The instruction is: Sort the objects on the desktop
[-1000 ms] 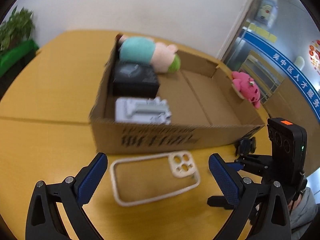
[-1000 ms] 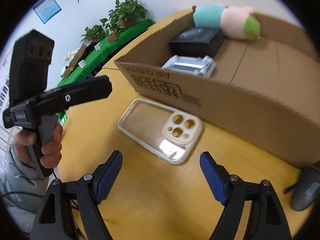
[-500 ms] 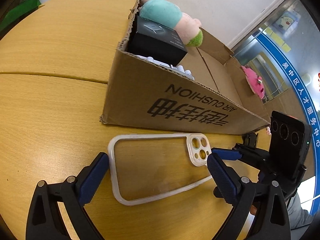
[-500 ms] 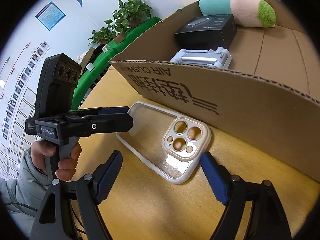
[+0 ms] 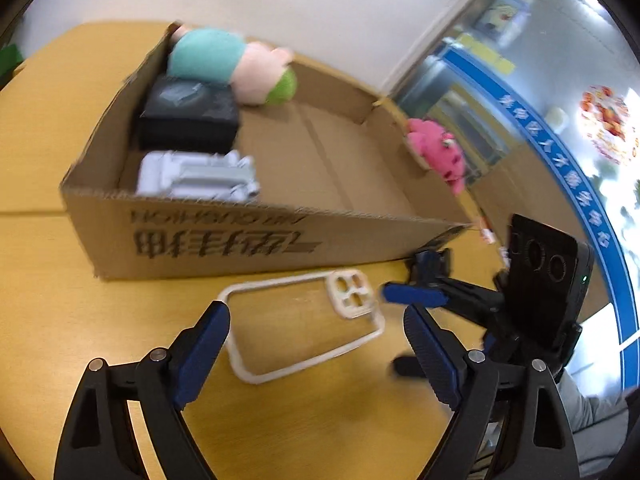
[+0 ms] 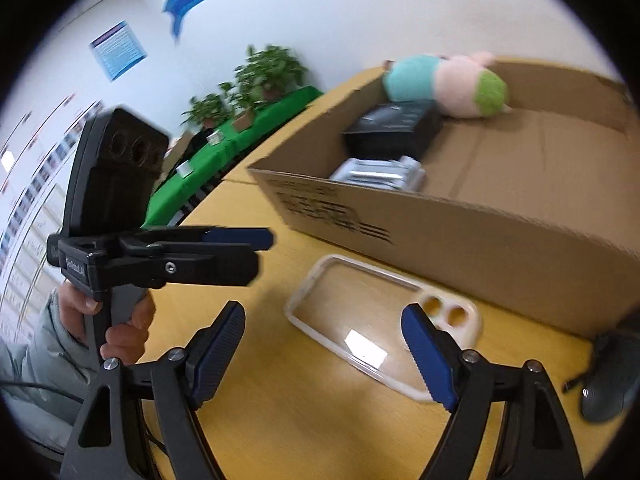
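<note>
A clear phone case point(image 5: 304, 328) with a cream rim and camera block lies flat on the wooden table, just in front of the cardboard box point(image 5: 240, 240). My left gripper point(image 5: 316, 316) hovers over it with its jaws closing. The case sits between the blue pads, which do not touch it. My right gripper point(image 6: 324, 314) is open on the other side, and the case point(image 6: 380, 320) lies partly between its fingertips, untouched. Each gripper shows in the other's view: the right gripper point(image 5: 420, 280) and the left gripper point(image 6: 256, 252), the latter held by a hand.
The box point(image 6: 480, 240) holds a teal and pink plush toy point(image 5: 228, 64), a black carton point(image 5: 188, 120) and a pale grey plastic piece point(image 5: 196, 176). A pink plush point(image 5: 436, 152) sits at its far right corner. A grey mouse-like object point(image 6: 608, 384) lies at the right.
Both views dipped low toward the case half a second ago and have since lifted, so the box's inside shows again. The left jaws stand narrower. The case has not moved.
</note>
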{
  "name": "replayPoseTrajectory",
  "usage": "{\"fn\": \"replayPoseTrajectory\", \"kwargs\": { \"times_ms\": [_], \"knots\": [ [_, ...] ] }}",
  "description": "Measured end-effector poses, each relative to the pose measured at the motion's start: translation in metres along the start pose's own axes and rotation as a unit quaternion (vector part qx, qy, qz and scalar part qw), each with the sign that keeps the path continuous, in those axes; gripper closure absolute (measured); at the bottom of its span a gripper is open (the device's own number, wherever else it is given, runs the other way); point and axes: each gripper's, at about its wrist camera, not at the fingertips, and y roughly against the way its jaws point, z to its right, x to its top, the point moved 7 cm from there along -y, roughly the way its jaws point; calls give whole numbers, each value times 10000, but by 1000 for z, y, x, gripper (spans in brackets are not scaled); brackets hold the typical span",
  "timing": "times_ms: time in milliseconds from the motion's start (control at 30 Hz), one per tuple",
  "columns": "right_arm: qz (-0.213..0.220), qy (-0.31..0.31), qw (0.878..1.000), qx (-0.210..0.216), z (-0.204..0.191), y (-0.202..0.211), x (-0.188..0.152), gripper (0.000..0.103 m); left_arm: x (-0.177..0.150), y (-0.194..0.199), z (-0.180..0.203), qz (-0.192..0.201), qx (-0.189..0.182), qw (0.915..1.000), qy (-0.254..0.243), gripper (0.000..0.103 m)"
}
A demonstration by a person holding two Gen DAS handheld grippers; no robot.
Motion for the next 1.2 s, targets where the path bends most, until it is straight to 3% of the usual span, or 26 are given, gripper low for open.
{"fn": "replayPoseTrajectory", "kwargs": {
  "times_ms": [133,333,500,800,867,933,1067,1200],
  "knots": [
    [-21,-808,9963,-295,54,5,-4,21,-5,-7,-20,-178,-49,9990,401,11],
    [-275,-953,9951,-18,61,-15,-7,20,-12,-30,-30,-485,14,9967,652,10],
    [-202,-1092,9938,51,59,-10,-9,20,-8,-19,-24,-322,-26,9976,613,10],
    [659,-512,9963,190,24,44,5,20,6,16,3,238,-200,9992,232,10],
    [708,-411,9959,396,14,51,3,20,2,18,7,224,-413,9986,244,10],
    [674,-325,9962,439,6,53,-4,20,-3,16,6,173,-335,9990,245,10],
    [512,-377,9979,97,12,46,-14,20,-14,3,-6,14,-126,9989,454,10],
    [383,-755,9940,-691,46,33,-14,20,-16,-10,-24,-91,260,9985,479,11]
  ]
}}
